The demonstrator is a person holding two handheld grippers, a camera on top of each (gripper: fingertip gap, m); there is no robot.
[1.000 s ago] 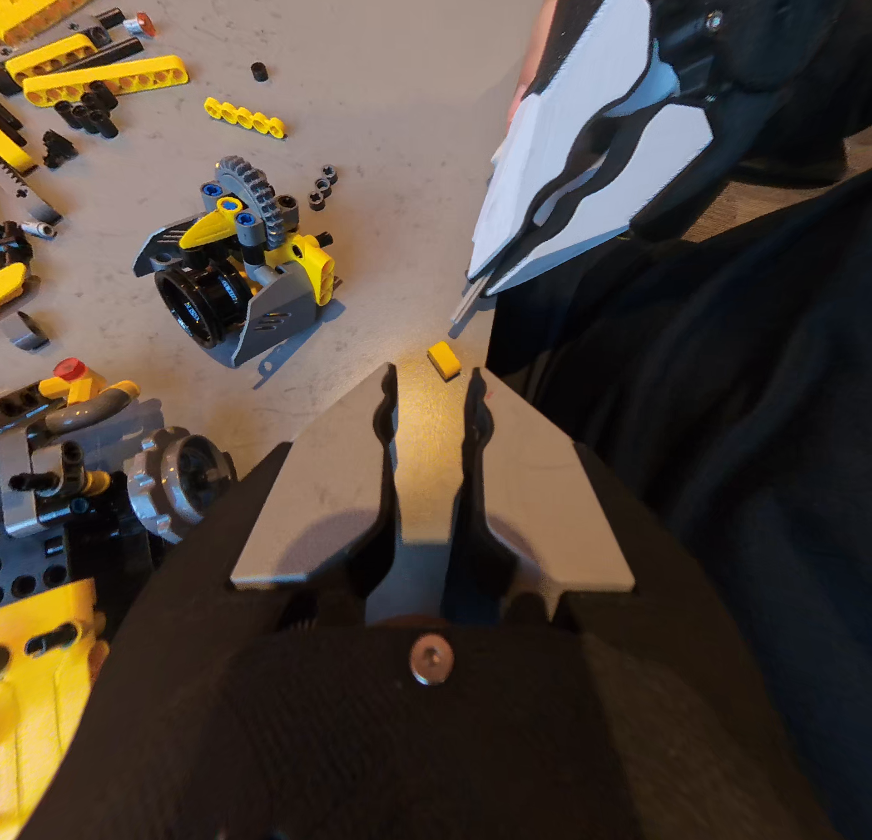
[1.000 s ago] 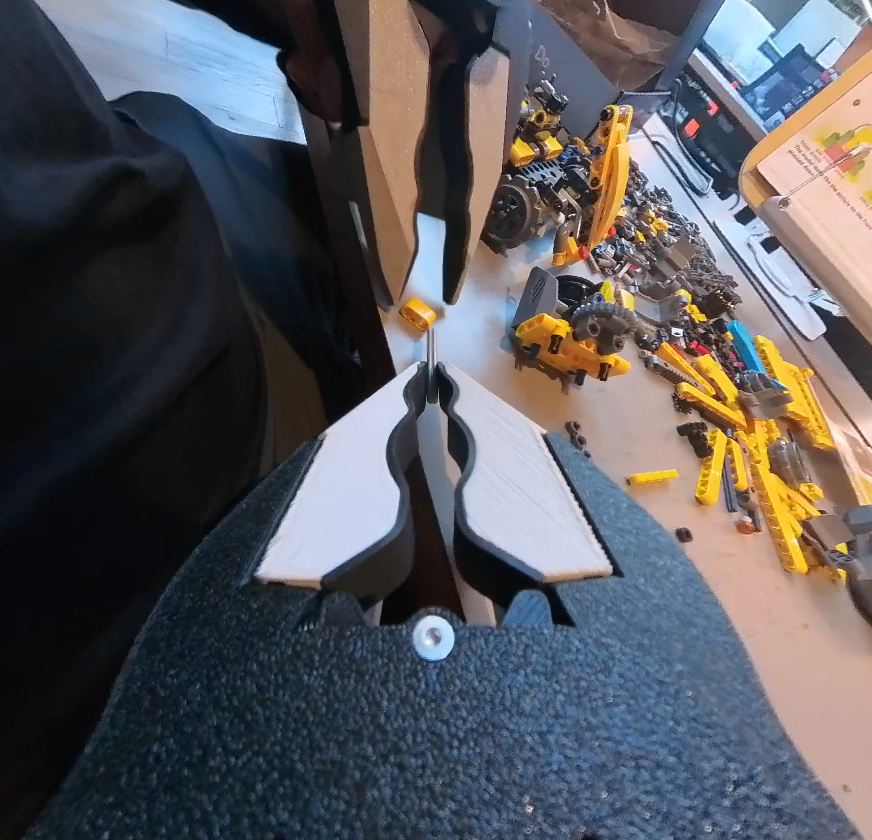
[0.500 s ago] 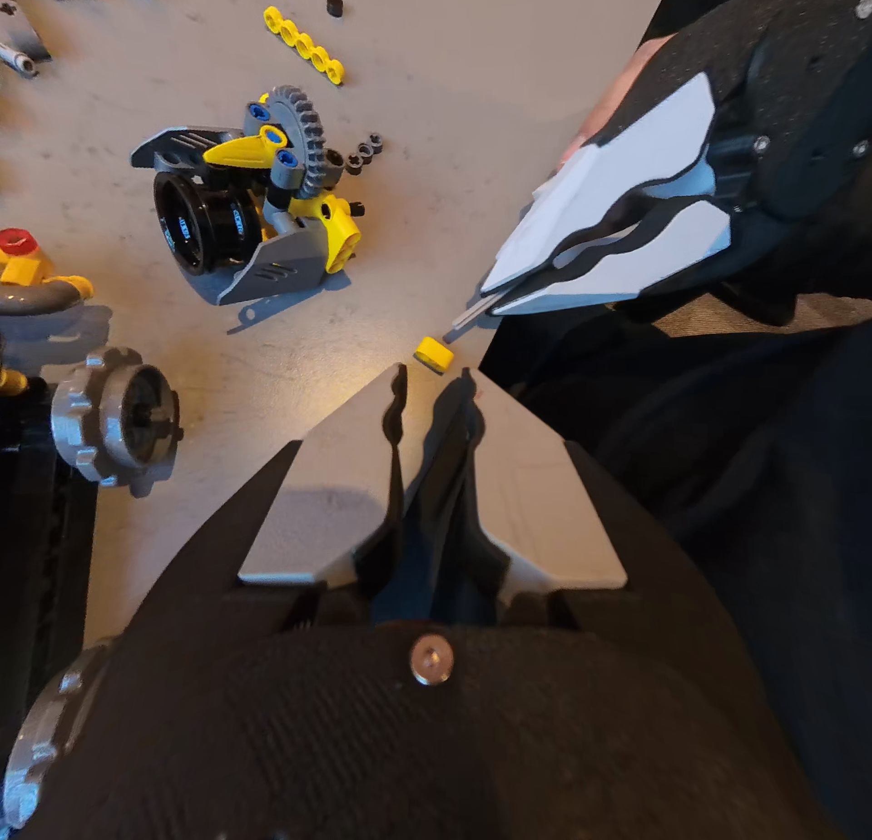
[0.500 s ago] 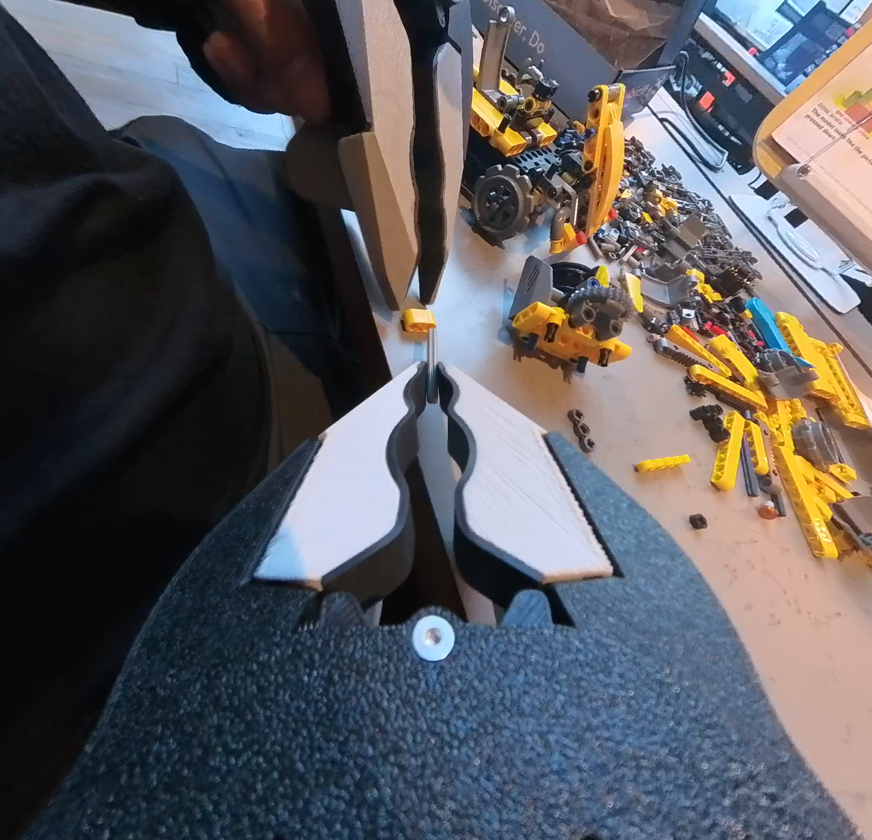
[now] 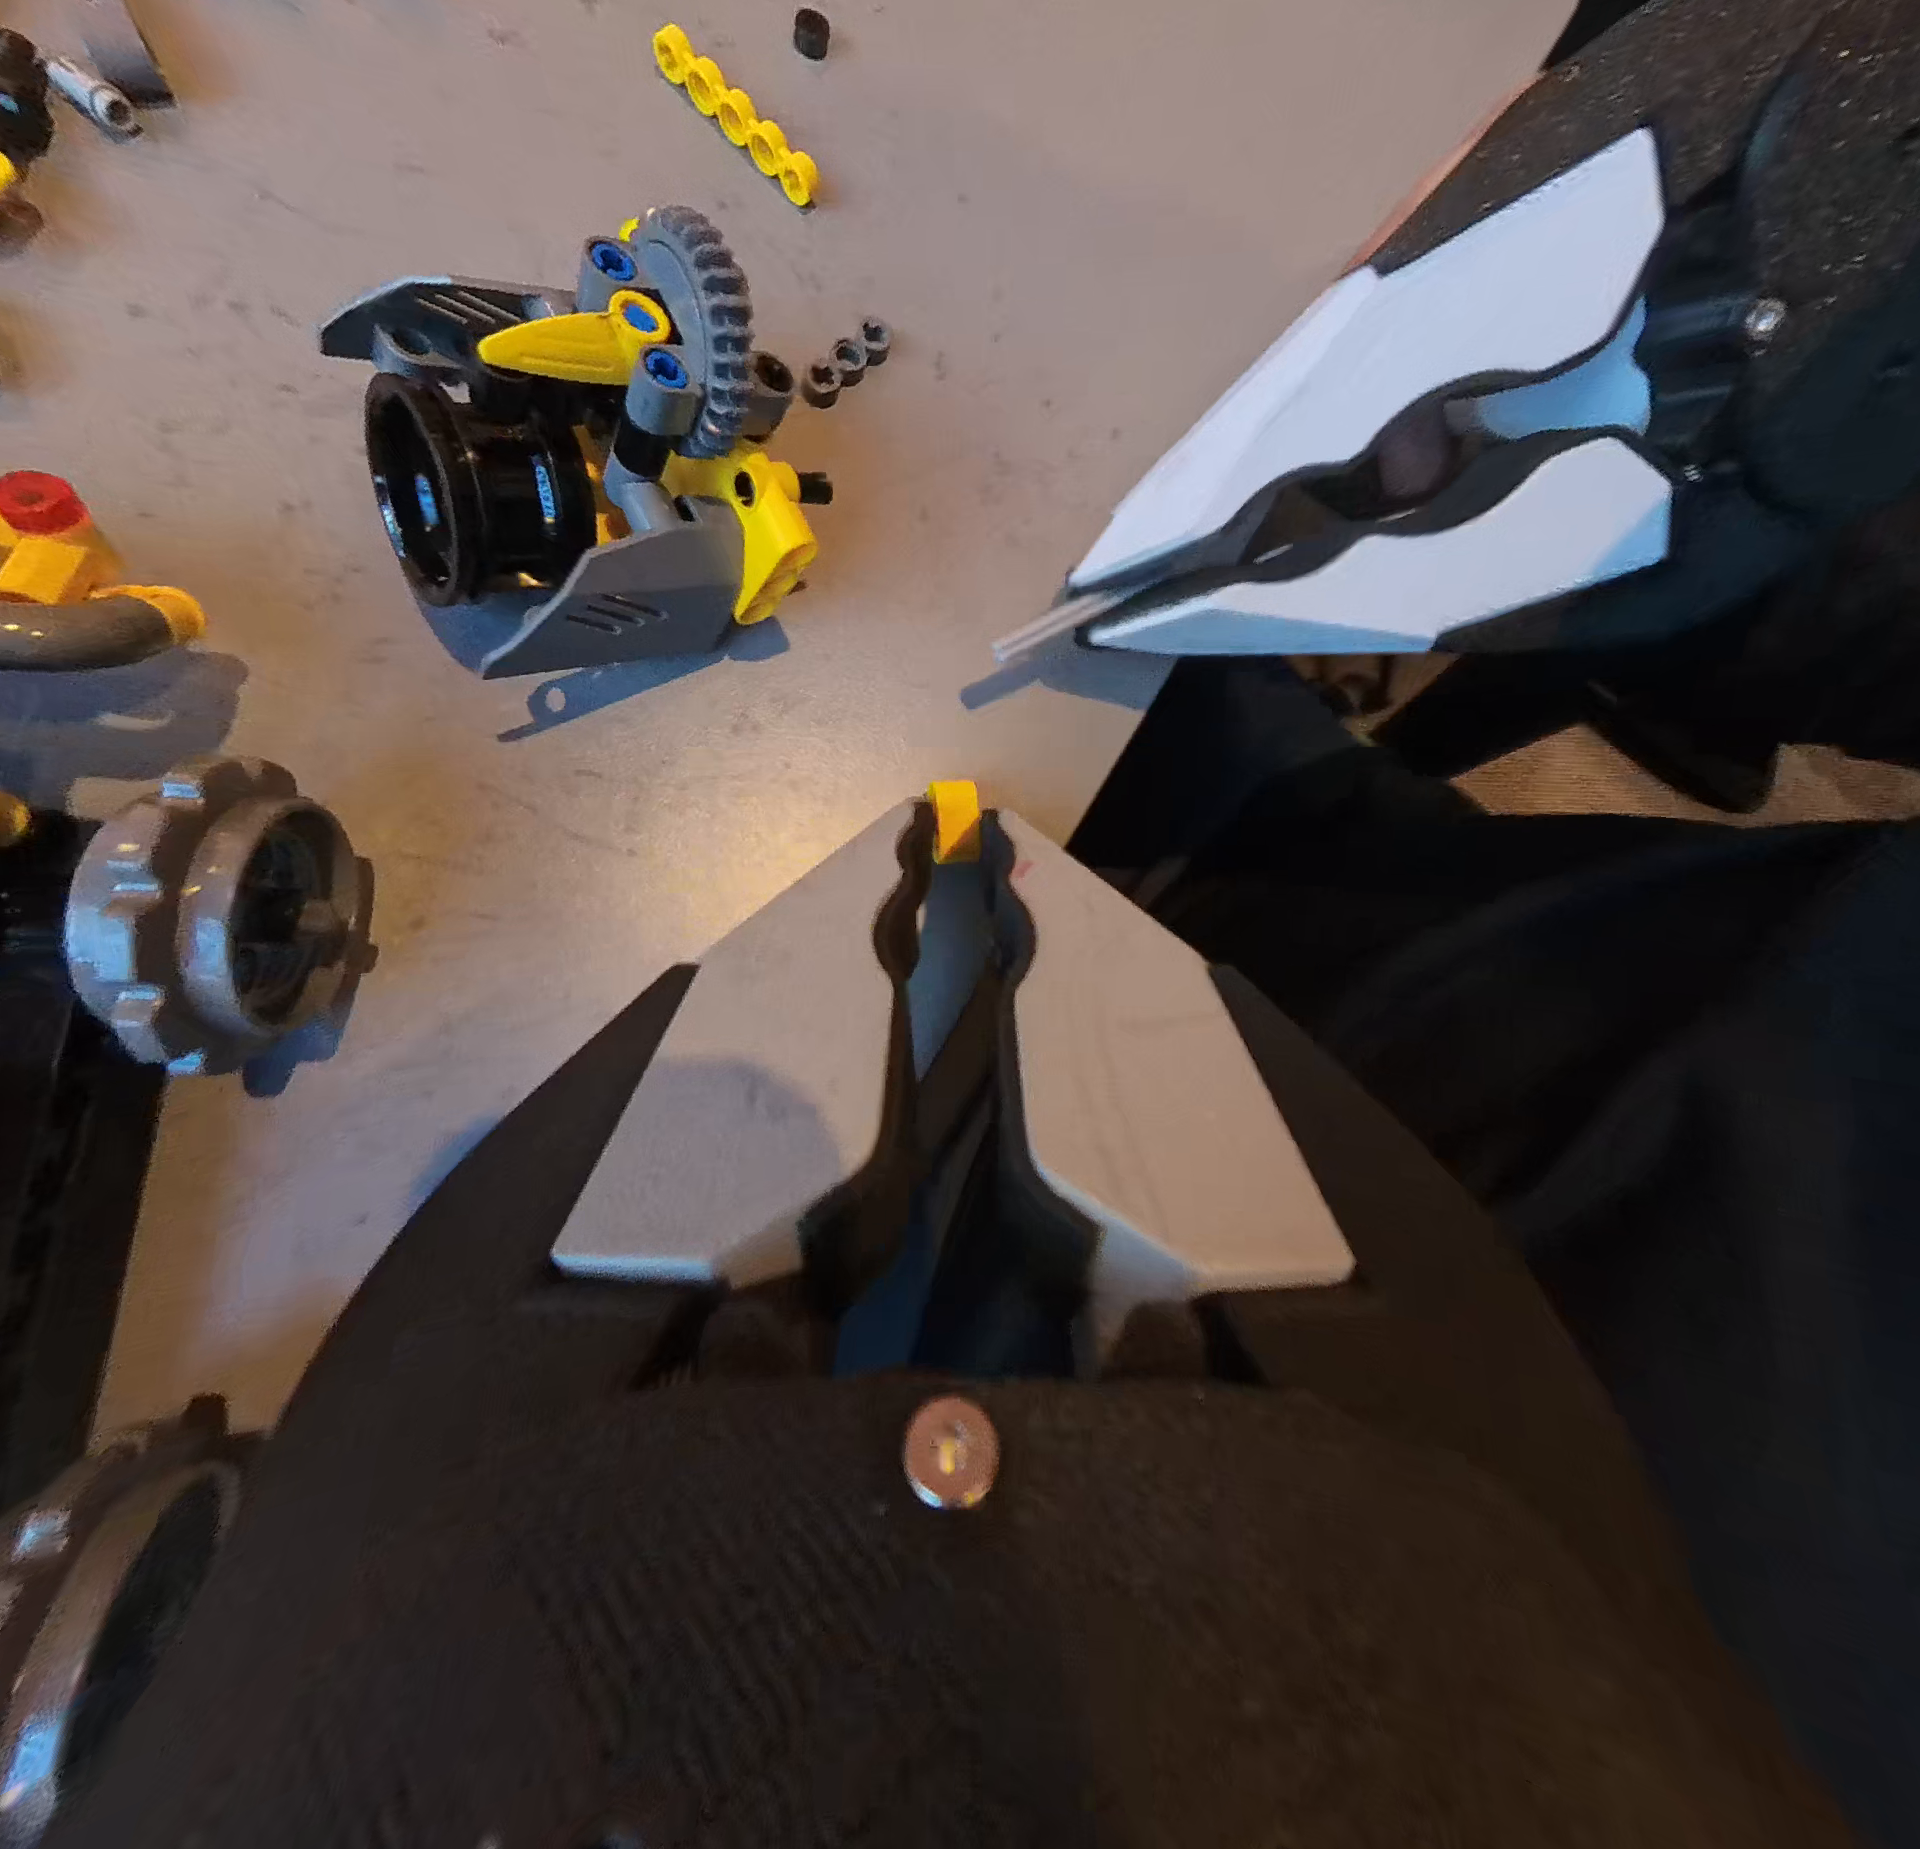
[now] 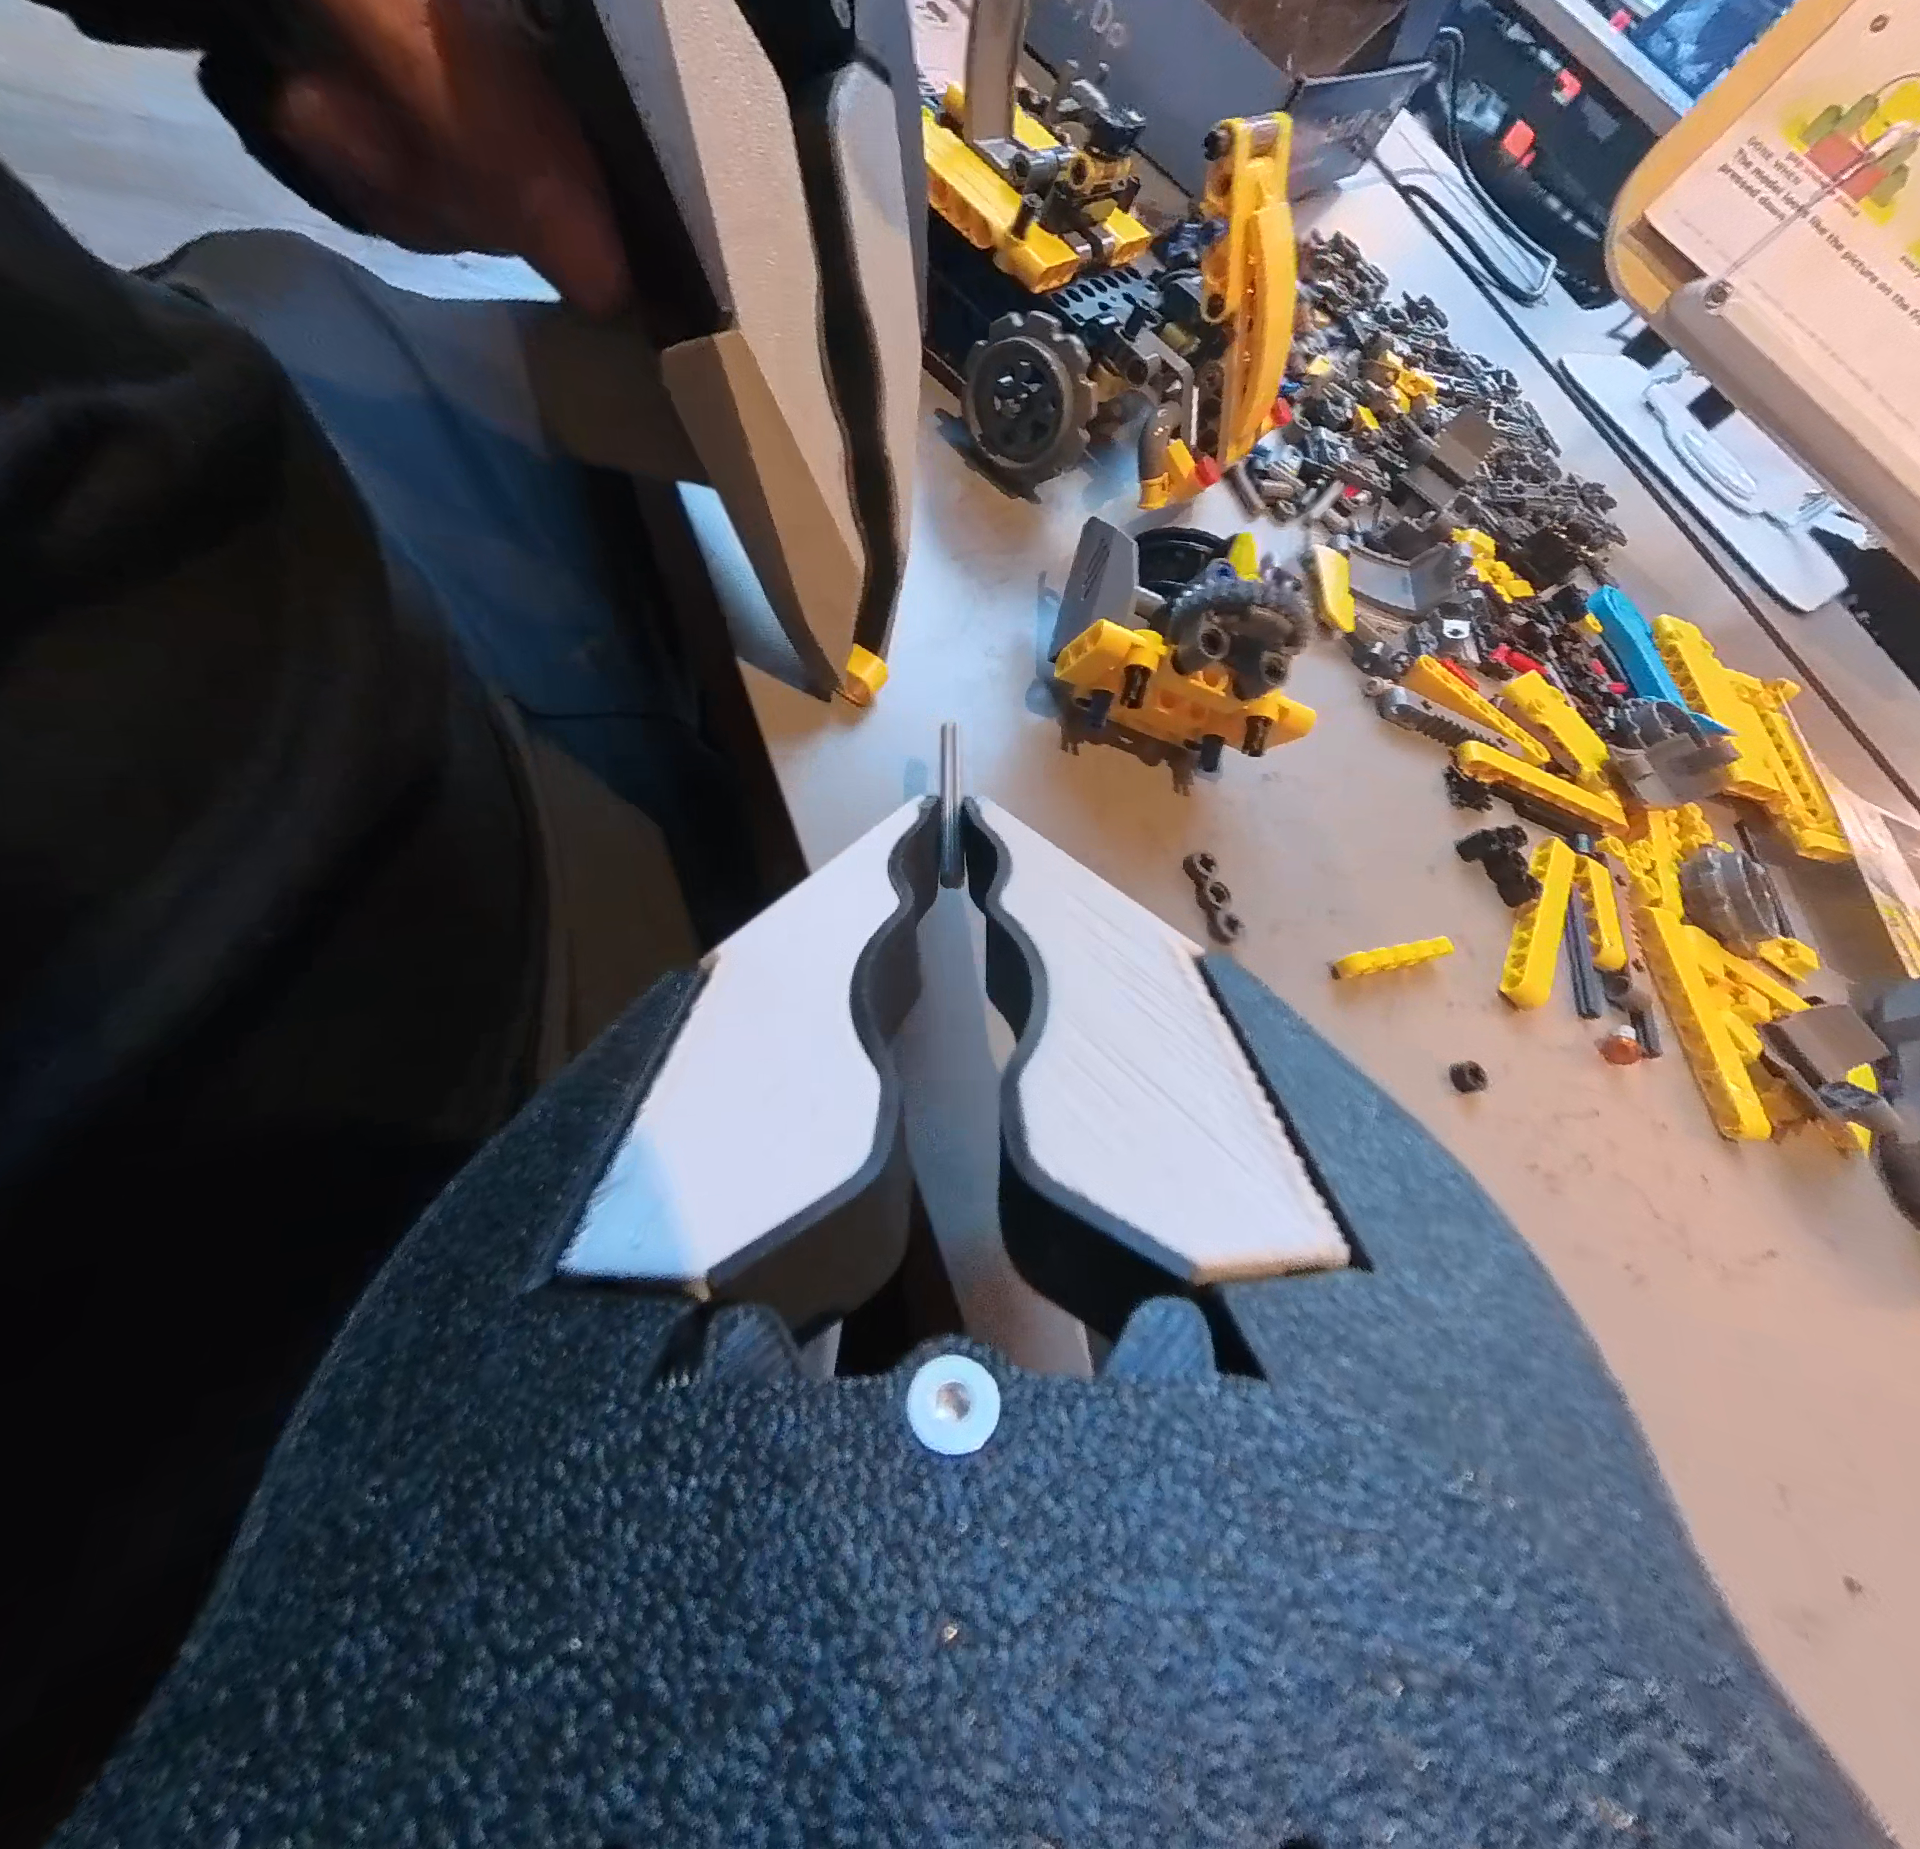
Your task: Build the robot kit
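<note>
My left gripper [image 5: 954,825] is shut on a small yellow bush piece [image 5: 954,820] at its tips, close to the near table edge. The same piece [image 6: 862,673] shows at the left gripper's tips [image 6: 847,682] in the right wrist view. My right gripper [image 6: 948,812] is shut on a thin grey axle rod [image 6: 948,760] that sticks out past its tips. In the left wrist view the right gripper [image 5: 1081,615] hangs to the upper right with the rod [image 5: 1044,630] pointing left, apart from the yellow piece.
A grey and yellow sub-assembly with a black wheel and gear [image 5: 582,459] lies on the grey table [image 5: 1039,241]. A grey wheel [image 5: 223,911] is at left. A yellow beam [image 5: 736,116] and small black bushes [image 5: 847,357] lie nearby. Several loose parts [image 6: 1610,760] and a yellow vehicle model [image 6: 1101,272] spread farther off. My right fingertips sit around 4 cm from my left ones.
My left gripper has closed on the yellow piece that lay on the table in front of its tips. The right gripper with the rod has drawn back from the piece.
</note>
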